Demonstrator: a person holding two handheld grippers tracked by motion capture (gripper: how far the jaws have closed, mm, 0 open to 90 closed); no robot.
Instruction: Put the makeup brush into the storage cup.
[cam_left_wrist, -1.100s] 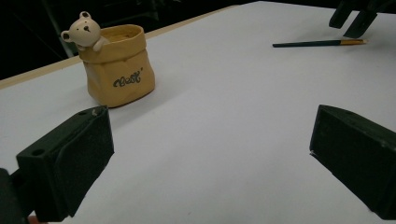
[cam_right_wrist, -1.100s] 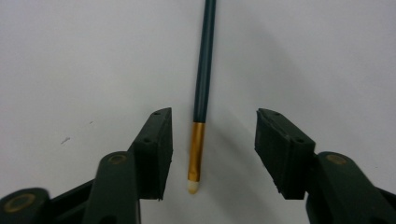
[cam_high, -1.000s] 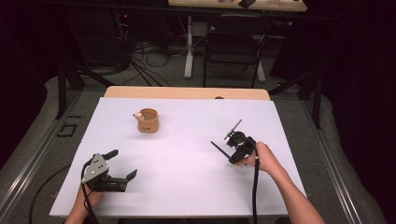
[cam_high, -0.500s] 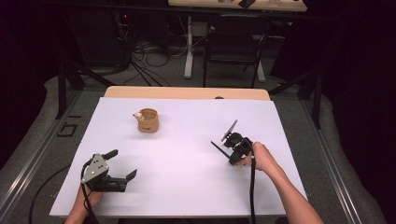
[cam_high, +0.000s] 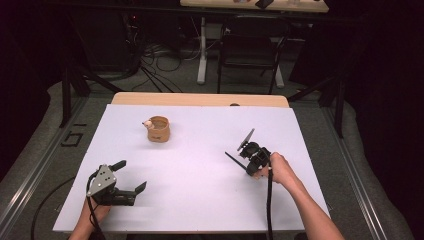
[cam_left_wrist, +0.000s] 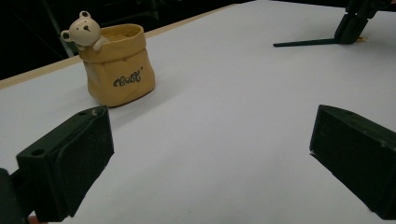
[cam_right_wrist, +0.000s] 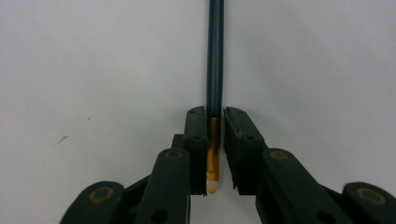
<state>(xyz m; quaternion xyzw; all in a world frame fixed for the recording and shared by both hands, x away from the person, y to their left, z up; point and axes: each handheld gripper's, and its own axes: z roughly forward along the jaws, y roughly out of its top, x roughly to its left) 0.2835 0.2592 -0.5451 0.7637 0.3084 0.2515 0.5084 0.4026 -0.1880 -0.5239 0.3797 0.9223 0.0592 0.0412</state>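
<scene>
Here the right gripper (cam_right_wrist: 215, 154) has just been closing its jaws and now pinches a dark pencil (cam_right_wrist: 215, 56) at its gold eraser end, low over the white table (cam_high: 200, 150). The left gripper (cam_left_wrist: 210, 154) stands spread, facing a bear pot (cam_left_wrist: 116, 65).
</scene>
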